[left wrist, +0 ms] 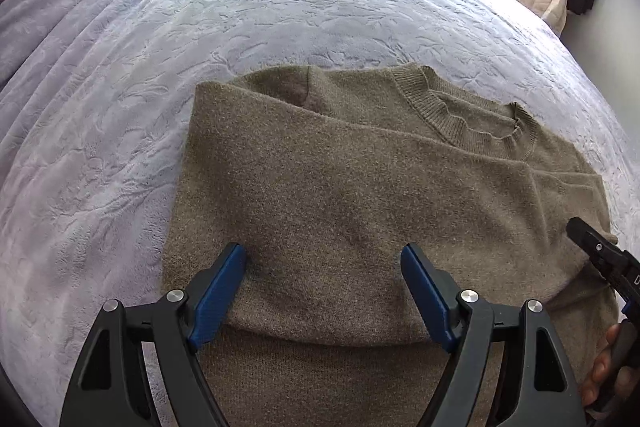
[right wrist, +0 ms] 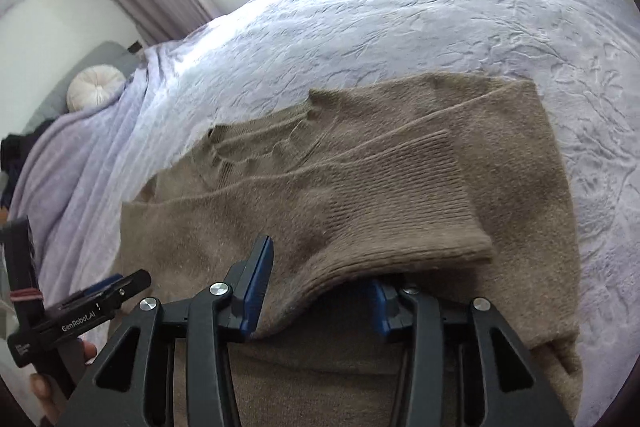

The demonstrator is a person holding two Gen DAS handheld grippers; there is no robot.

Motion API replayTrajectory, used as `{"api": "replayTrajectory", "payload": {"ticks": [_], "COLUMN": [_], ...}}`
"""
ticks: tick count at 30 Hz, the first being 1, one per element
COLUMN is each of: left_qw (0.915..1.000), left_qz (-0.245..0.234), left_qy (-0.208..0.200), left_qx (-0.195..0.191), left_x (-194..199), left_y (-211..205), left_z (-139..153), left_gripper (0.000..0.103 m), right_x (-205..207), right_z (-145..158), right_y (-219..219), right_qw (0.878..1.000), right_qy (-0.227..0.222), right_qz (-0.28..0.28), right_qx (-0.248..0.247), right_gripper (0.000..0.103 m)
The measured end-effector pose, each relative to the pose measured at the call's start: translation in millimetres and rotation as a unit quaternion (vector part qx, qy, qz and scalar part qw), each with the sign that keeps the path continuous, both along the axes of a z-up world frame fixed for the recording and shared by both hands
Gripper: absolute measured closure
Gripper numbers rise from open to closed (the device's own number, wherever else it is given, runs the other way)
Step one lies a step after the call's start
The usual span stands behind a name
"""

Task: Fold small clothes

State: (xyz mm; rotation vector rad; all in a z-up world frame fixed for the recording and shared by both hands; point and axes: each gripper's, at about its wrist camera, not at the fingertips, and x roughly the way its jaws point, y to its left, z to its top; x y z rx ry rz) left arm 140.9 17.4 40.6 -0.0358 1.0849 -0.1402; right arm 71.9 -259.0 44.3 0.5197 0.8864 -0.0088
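A: Nearest the lens are the blue-padded black jaws of the right gripper. What are they doing?

B: They stand half spread. The ribbed cuff of a sleeve lies draped over one jaw and partly hides it, while the other pad stands clear. I see no pinch on the knit.

A: Going by size, then: the bed?

B: A wide bed under an embossed pale-lilac fleece blanket. On it, near its close edge, lies the task's thing, an olive-brown knitted sweater, flat, neckline away from the person, both sides folded inward.

A: And the left gripper?

B: Jaws spread wide and empty, hovering above the sweater's lower part, touching nothing that I can make out.

A: So which step?

B: I judge the sleeves are folded in and the sleeve is being laid across the body. Next, probably, both grippers should take the near hem and carry it up toward the neckline, pinching all layers so the sleeves don't slip out.
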Motion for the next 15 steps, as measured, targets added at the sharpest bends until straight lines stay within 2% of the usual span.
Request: {"api": "replayTrajectory", "payload": {"ticks": [1,3,4,5,8,10,11,13,15], "left_qw": [1.0,0.9999,0.9999,0.9999,0.9998,0.9995,0.999,0.9982,0.9987], "left_qz": [0.001,0.0,-0.002,-0.006,-0.016,-0.025,-0.034,-0.038,-0.033], "left_qy": [0.004,0.004,0.002,0.002,-0.006,-0.005,0.0,0.0,0.0], "left_qx": [0.005,0.014,0.017,0.011,-0.006,0.016,0.029,0.047,0.039], "left_x": [0.9,0.0,-1.4,-3.1,-6.9,-6.6,-5.6,-3.7,-4.2], "left_y": [-1.3,-3.6,-5.8,-7.1,-9.9,-18.7,-24.7,-30.1,-27.8], "left_z": [-2.7,-4.5,-3.3,-0.8,6.7,3.1,-2.7,-8.7,-6.1], "left_gripper": [0.022,0.022,0.022,0.022,0.022,0.022,0.022,0.022,0.022], "right_x": [-0.6,0.4,-0.9,-1.7,-15.6,-21.9,-20.4,-14.0,-11.9], "right_z": [-1.6,-4.9,-3.2,-1.6,14.8,22.5,19.8,5.0,-3.8], "right_y": [-5.4,-11.2,-14.7,-16.5,-28.7,-34.2,-36.9,-45.6,-48.7], "right_qw": [1.0,1.0,1.0,1.0,0.999,0.998,0.998,0.999,0.999], "right_qy": [0.0,0.006,0.009,0.013,-0.021,-0.025,-0.015,0.02,0.033], "right_qz": [-0.011,-0.01,-0.008,-0.008,-0.026,-0.037,-0.038,-0.03,-0.027], "right_qx": [0.003,0.012,0.005,-0.005,-0.01,-0.047,-0.057,-0.04,-0.031], "right_gripper": [0.057,0.069,0.085,0.094,0.094,0.094,0.094,0.094,0.091]}}
